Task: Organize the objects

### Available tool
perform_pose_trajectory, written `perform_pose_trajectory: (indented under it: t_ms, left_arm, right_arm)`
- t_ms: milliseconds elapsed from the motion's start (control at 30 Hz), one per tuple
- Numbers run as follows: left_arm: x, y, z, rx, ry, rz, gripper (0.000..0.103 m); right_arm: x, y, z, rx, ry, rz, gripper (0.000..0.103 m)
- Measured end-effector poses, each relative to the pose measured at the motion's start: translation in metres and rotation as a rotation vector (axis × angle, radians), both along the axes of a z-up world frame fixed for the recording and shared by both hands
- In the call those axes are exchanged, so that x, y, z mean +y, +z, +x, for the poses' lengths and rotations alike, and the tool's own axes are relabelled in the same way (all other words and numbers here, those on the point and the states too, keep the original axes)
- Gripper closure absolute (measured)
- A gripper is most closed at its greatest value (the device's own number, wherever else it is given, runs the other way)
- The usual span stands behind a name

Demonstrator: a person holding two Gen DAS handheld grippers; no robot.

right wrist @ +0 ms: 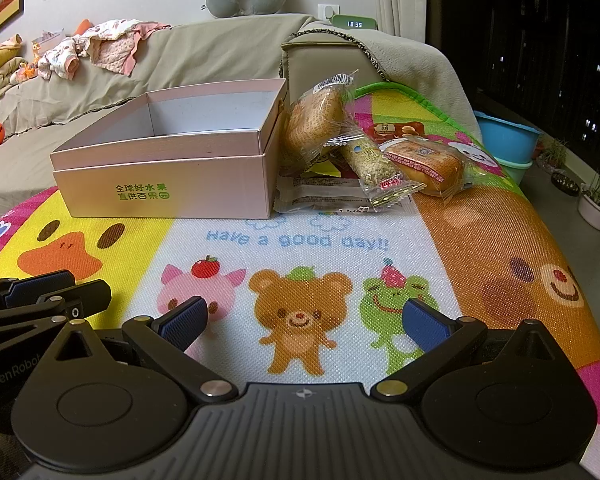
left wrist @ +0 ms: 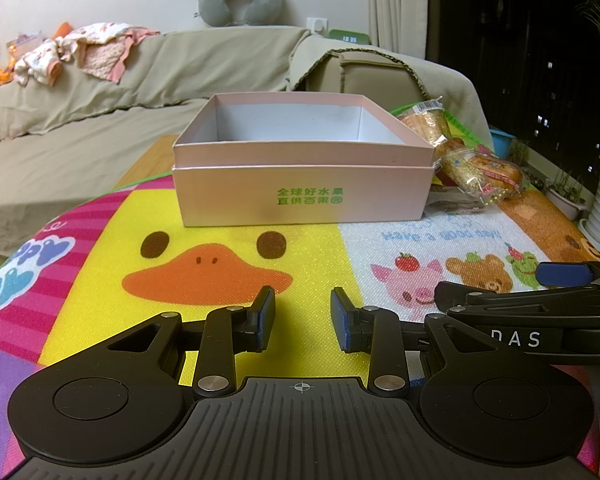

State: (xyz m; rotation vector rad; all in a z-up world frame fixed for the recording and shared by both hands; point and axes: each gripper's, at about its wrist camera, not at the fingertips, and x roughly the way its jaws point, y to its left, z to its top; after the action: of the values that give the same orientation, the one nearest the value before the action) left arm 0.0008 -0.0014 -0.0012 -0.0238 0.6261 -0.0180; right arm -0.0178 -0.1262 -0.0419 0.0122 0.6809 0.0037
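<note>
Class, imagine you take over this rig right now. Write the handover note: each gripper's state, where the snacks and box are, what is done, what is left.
Left gripper: open, empty, low over the cartoon mat, facing the pink box.
Right gripper: open wide, empty, over the mat beside the left one.
Pink box: open, and what shows of its inside is empty.
Wrapped snacks: piled on the mat just right of the box; one bun leans against its wall.
Done: nothing packed yet.
Left: probably move every snack into the box.
</note>
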Motion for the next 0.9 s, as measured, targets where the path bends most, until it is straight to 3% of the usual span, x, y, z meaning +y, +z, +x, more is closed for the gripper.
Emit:
perform_pose_trajectory:
  t_ms: [900]
  left_arm:
    - [0.0004, -0.0002, 0.0001, 0.001, -0.003, -0.007, 0.069]
  right_arm:
    - [-0.0001, -0.0001, 0.0001, 0.0, 0.0, 0.0, 0.0]
